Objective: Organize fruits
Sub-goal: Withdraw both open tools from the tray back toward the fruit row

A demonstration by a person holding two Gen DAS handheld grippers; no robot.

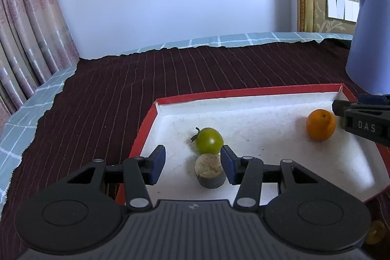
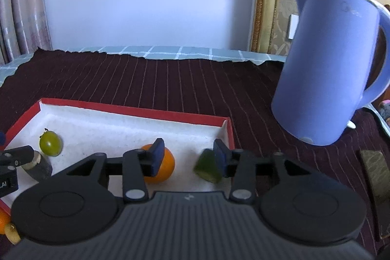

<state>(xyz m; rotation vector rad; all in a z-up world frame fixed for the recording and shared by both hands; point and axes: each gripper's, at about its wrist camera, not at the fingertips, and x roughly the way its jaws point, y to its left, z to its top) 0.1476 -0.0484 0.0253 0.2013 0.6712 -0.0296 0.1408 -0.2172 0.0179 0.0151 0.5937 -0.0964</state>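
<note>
A red-rimmed tray [image 1: 243, 94] with a white lining holds the fruit. My left gripper [image 1: 192, 155] stands open just above the lining. A short dark-skinned fruit piece with pale flesh [image 1: 210, 173] lies between its pads, close to the right one. A green tomato [image 1: 209, 140] sits just beyond that piece. An orange [image 1: 320, 124] lies at the tray's right side, with my right gripper [image 1: 341, 111] beside it. In the right wrist view my right gripper [image 2: 189, 153] is open. A blurred green wedge [image 2: 207, 168] is against its right pad, and the orange [image 2: 168, 166] sits behind its left finger.
A blue kettle [image 2: 329, 65] stands on the dark striped cloth [image 2: 170, 84] right of the tray [image 2: 134, 111]. Loose fruit pieces [image 2: 11, 232] lie outside the tray's near left corner. A dark flat object [image 2: 375, 177] lies near the right edge. Curtains hang at the left.
</note>
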